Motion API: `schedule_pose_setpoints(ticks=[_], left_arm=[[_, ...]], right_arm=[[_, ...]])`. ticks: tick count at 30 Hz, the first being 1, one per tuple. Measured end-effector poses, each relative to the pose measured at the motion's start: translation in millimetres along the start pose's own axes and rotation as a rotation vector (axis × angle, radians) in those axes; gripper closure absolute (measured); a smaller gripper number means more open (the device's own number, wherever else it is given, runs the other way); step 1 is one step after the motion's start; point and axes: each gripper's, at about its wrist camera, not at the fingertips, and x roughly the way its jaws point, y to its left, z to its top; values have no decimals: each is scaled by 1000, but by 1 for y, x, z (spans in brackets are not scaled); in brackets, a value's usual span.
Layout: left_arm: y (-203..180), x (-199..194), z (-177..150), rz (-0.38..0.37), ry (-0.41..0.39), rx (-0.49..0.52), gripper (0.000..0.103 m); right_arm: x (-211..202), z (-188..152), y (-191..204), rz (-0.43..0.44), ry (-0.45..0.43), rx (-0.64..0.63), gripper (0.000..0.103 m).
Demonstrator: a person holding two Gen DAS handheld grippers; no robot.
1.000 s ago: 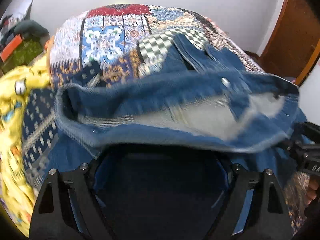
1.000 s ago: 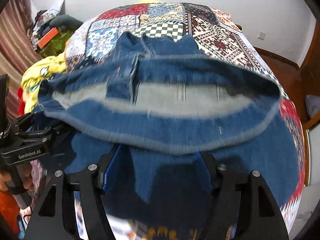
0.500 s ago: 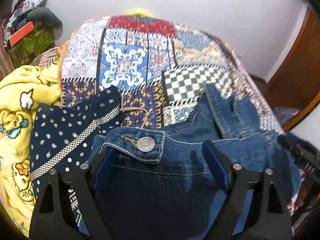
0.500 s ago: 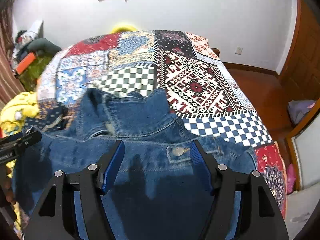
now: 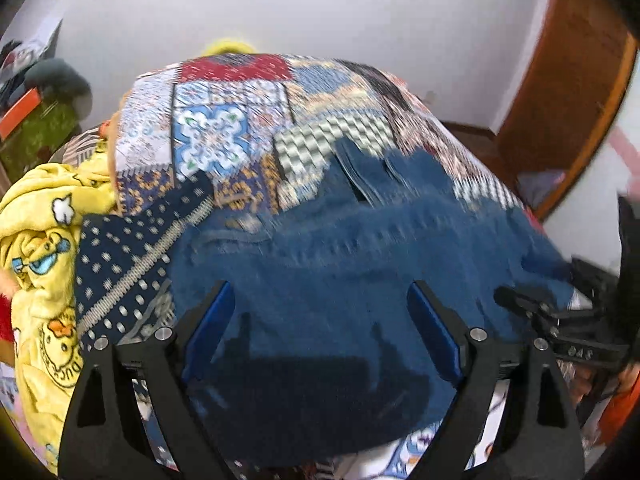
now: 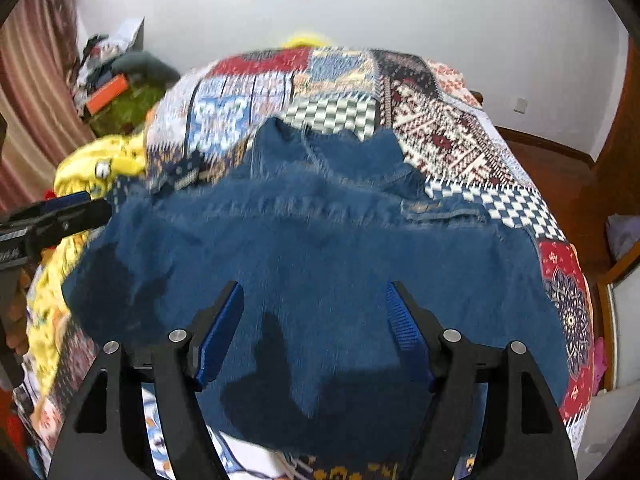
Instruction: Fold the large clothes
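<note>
A blue denim jacket lies folded on the patchwork bedspread, its collar end toward the wall. My left gripper hovers over the near part of the denim, jaws wide and still opening, with no cloth pinched between the blue pads. My right gripper hangs over the same jacket, its jaws opening too and holding nothing. Each gripper shows in the other's view: the right gripper at the right edge, the left gripper at the left edge. Both views are motion-blurred.
A yellow cartoon blanket and a navy dotted cloth lie left of the jacket. Clutter is piled by the wall at the far left. A wooden door frame stands on the right.
A second ago the jacket's hem hung raised before both cameras, lining showing. It came down over the jacket, and both grippers have since drawn up and back from the denim.
</note>
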Motion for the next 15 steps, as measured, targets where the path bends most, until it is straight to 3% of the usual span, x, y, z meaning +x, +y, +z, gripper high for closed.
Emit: schedule_pose_setpoints(ticks=[4, 7, 12, 15], left_arm=[[-19, 11, -27, -29, 3, 37, 15], [-22, 28, -38, -49, 33, -10, 15], [-22, 44, -48, 86, 29, -5, 15], [-15, 37, -54, 85, 10, -23, 15]], right_arm=[[11, -18, -2, 22, 74, -5, 31], [15, -27, -11, -39, 95, -19, 31], [4, -35, -29, -108, 91, -21, 28], [-5, -41, -39, -82, 66, 18, 26]])
